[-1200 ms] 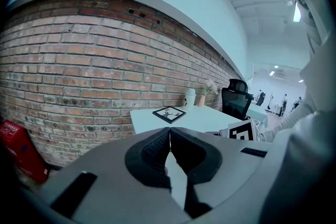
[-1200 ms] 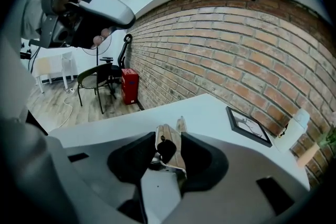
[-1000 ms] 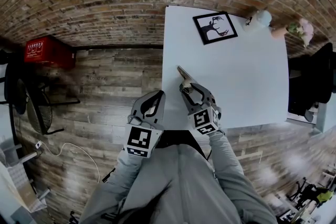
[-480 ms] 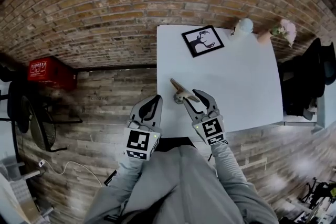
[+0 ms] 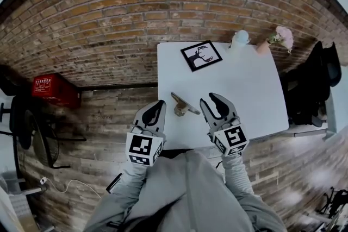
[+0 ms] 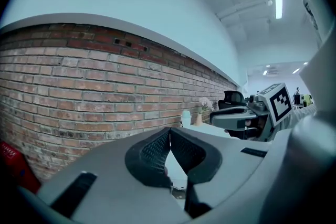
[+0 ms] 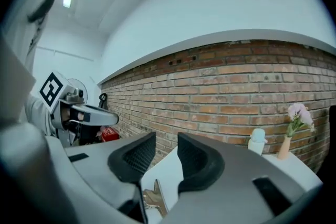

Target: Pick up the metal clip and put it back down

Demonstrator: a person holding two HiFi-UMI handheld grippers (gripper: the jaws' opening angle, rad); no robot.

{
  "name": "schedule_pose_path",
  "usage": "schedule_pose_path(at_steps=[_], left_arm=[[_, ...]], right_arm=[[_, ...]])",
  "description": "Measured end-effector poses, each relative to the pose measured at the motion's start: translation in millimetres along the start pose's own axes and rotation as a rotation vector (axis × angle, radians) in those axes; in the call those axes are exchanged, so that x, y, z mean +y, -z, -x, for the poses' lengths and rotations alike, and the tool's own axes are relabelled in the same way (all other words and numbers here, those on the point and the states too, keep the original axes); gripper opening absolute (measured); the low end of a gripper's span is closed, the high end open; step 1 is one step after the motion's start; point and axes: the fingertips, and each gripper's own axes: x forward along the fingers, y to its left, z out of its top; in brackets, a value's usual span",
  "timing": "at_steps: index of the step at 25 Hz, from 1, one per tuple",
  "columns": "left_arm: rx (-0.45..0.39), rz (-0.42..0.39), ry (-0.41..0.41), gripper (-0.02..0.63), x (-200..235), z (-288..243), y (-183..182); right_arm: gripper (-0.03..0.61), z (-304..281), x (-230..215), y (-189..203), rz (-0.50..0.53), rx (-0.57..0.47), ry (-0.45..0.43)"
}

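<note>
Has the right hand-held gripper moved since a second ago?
Yes: right hand-held gripper has left the metal clip, shifting right, away from the white table's left edge. Its jaws, just closing, hold nothing.

One metal clip (image 5: 181, 105), one framed picture (image 5: 201, 55), one bottle (image 5: 238, 39), one flower vase (image 5: 263, 46), one red box (image 5: 53, 90)

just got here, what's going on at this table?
A person holds a two-jaw gripper in each hand at a white table. The metal clip lies on the table between them, held by neither. The right gripper is empty, jaws apart though just closing a little; the left gripper has its jaws together.
</note>
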Motion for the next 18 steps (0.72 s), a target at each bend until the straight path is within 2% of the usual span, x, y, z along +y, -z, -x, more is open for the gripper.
schedule_pose_path(at_steps=[7, 18], left_arm=[[-0.025, -0.013, 0.009, 0.028, -1, -1, -13], [-0.018, 0.001, 0.013, 0.028, 15, -15, -12]], right_arm=[[0.074, 20, -22, -21, -0.058, -0.067, 0.07], [0.023, 26, -34, -18, -0.083, -0.07, 0.113]])
